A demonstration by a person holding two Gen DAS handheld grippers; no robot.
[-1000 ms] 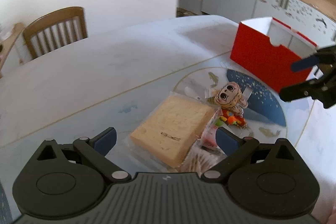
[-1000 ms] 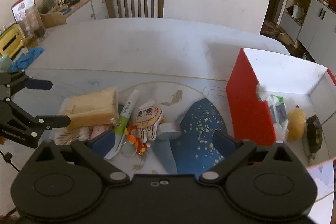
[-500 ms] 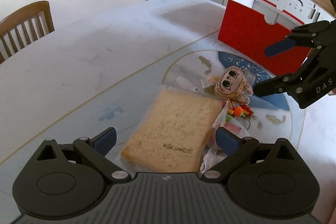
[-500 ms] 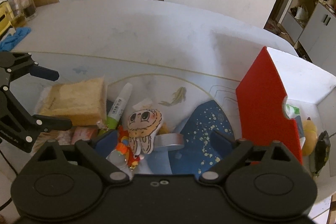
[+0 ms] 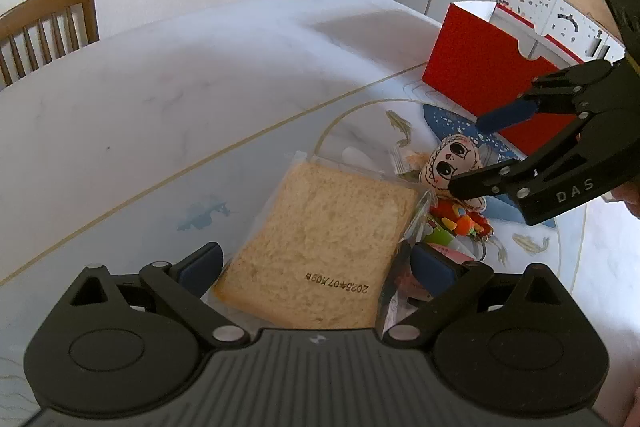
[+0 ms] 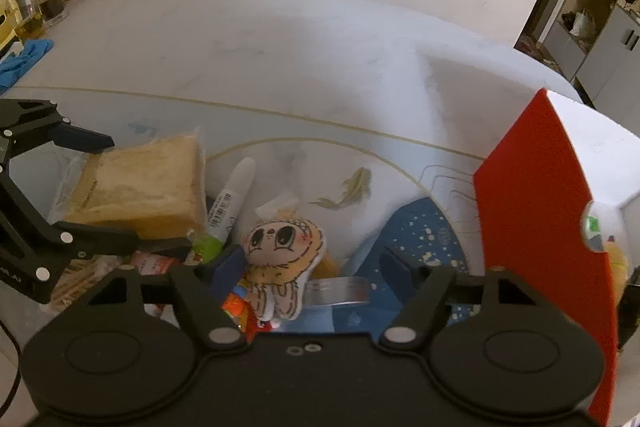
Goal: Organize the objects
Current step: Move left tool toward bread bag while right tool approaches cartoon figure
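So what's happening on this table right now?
Someone with two handheld grippers is tidying a pile on the table. The left gripper is open around a bagged bread slice; the right gripper is open over a small plush doll. Neither grips yet. A red box at the right holds some items.

Red box [image 6: 532, 211]: interior mostly hidden behind its near wall; contents seen only through the wall's notch, unidentifiable. Metal ring [image 6: 338, 290]: partly covered by plush doll [image 6: 282, 251]. Marker [image 6: 230, 201]: lower end hidden under the pile. Snack packets [image 5: 404, 291] beneath bagged bread [image 5: 320, 251]: print unreadable. Chair [image 5: 46, 27]: cut by left frame edge.
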